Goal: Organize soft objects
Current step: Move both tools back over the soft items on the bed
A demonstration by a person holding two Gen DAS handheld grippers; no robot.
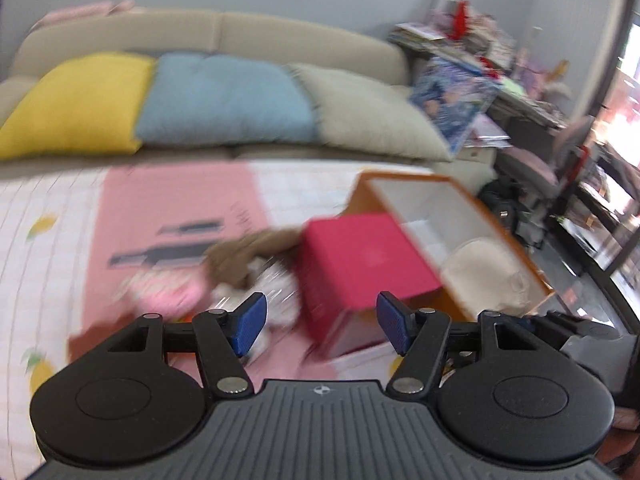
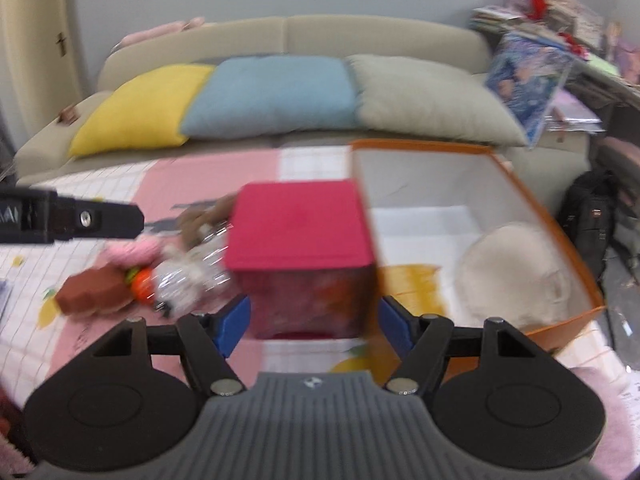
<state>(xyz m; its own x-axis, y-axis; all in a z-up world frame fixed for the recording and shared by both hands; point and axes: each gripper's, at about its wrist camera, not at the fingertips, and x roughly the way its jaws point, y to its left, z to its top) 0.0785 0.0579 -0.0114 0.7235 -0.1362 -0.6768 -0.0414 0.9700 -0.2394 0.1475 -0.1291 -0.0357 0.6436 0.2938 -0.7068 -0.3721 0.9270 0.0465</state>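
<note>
Left gripper (image 1: 319, 322): jaws spread wide, nothing between the blue pads. Ahead of it, the near corner of a pink-red box (image 1: 360, 264). Not touching.

Right gripper (image 2: 314, 326): jaws spread, straddling the near lower face of the same pink-red box (image 2: 302, 236). Whether the pads press on it is too blurred to tell; a gap seems to show on the left pad, so read as not gripping.

Soft things: a cream plush (image 2: 516, 276) lies already inside the orange-walled bin (image 2: 560, 224), right of the box. Still loose on the pink-and-white checked blanket (image 1: 52, 248), left of the box: a brown plush (image 1: 244, 256), a pink soft toy (image 1: 168, 292), a brown-red block-like piece (image 2: 94, 292), and a crinkly clear plastic item (image 2: 192, 280), jumbled together and touching.

Risks, as judged:
- The box stands between the right gripper and the heap; a reach leftward could knock it or shove it against the bin wall.
- The heap is tangled; pinching one toy may drag the plastic item along.
- The left gripper's arm shows in the right wrist view over the heap; both going for the same toy could collide.

Beyond: beige sofa (image 1: 280, 36) with yellow, blue and grey cushions, far side. Cluttered shelves, far right. Neither is in the way.
</note>
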